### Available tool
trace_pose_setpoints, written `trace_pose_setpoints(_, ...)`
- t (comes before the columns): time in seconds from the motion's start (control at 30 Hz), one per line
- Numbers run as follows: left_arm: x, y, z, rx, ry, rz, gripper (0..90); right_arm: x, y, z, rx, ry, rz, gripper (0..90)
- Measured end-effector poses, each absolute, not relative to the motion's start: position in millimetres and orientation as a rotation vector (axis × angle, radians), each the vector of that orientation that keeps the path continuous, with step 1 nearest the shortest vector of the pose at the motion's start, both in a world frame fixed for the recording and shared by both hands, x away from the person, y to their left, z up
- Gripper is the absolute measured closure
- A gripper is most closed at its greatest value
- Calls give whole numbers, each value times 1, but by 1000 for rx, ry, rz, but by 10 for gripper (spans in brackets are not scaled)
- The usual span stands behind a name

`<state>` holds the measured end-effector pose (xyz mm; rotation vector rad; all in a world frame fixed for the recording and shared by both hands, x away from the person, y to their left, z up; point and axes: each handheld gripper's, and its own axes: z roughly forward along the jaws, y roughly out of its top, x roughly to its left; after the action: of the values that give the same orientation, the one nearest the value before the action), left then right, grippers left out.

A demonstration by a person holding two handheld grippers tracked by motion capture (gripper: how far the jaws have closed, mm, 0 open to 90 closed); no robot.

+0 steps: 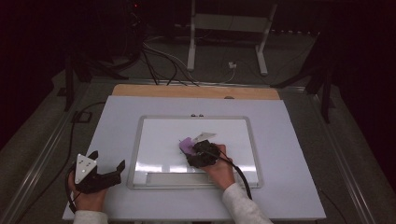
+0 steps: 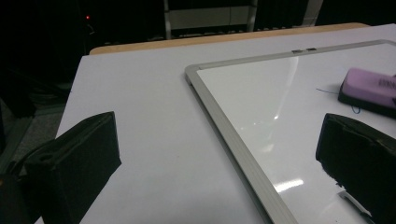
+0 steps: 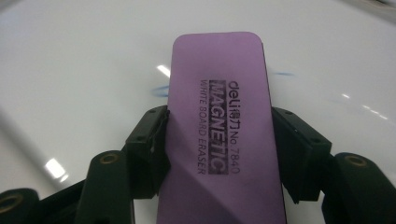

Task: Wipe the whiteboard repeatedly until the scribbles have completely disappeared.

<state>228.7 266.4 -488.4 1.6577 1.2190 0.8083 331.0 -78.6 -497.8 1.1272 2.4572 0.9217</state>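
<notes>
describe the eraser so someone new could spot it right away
On the white table lies a silver-framed whiteboard. Near its middle the right gripper clamps the eraser, the scene's one purple thing, printed "magnetic".

Bare white surface (image 1: 289, 154) lay open on both sides of the whiteboard (image 1: 149, 140) — wide enough for tongs to pass. On the board, the purple eraser (image 1: 187, 145) and the right tongs (image 1: 198, 151) blocked the middle; its raised metal frame (image 2: 219, 121) edged every approach — a low ridge.
</notes>
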Motion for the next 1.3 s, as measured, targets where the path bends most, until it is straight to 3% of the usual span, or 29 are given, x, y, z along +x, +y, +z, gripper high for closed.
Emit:
trace_pose_setpoints(0.13, 228, 267, -488, 1649, 1221, 809, 6, 330, -71, -497, 1083, 2462, 899, 413)
trace_pose_setpoints(0.47, 228, 269, -489, 1647, 1223, 807, 6, 371, -99, -496, 1324, 2234, 740, 413)
trace_pose_setpoints(0.93, 227, 269, -488, 1649, 1221, 809, 6, 341, -43, -496, 1055, 2476, 880, 413)
trace_pose_setpoints(1.3, 227, 270, -489, 1647, 1224, 809, 7, 376, -80, -499, 1351, 2281, 846, 413)
